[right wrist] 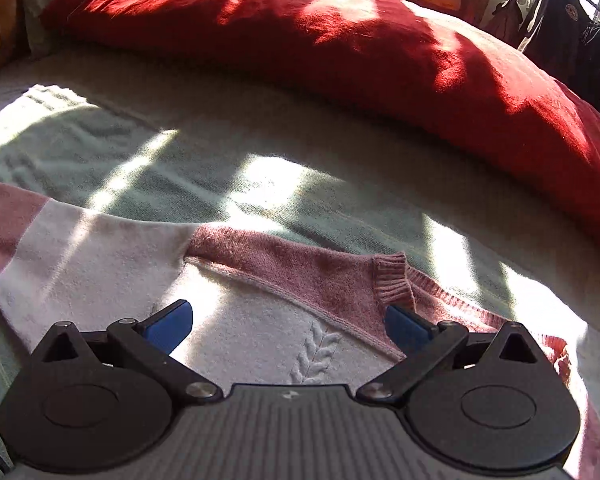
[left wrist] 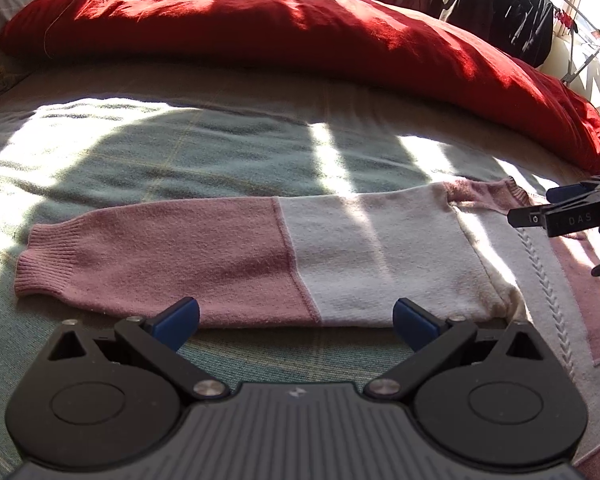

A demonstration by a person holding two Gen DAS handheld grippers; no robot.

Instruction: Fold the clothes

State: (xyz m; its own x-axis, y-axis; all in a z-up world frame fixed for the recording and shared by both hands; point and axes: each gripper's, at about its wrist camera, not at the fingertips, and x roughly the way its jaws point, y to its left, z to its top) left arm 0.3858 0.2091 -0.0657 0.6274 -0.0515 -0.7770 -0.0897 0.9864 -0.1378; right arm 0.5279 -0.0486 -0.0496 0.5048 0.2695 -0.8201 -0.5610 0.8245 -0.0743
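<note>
A pink and white knitted sweater (left wrist: 380,248) lies flat on the bed. Its left sleeve (left wrist: 160,260) stretches out to the left, pink at the ribbed cuff (left wrist: 32,264) and white near the shoulder. My left gripper (left wrist: 296,320) hovers open just in front of the sleeve's near edge, nothing between its blue pads. My right gripper (right wrist: 288,322) is open over the white chest with its embroidered leaf (right wrist: 316,354), facing the pink shoulder and ribbed collar (right wrist: 392,280). The right gripper's black body (left wrist: 572,212) shows at the right edge of the left wrist view.
A pale green blanket (left wrist: 180,152) covers the bed, streaked with sun and shadow. A long red duvet (left wrist: 300,36) lies bunched across the far side. Dark clothes hang on a rack (left wrist: 520,12) at the back right by a window.
</note>
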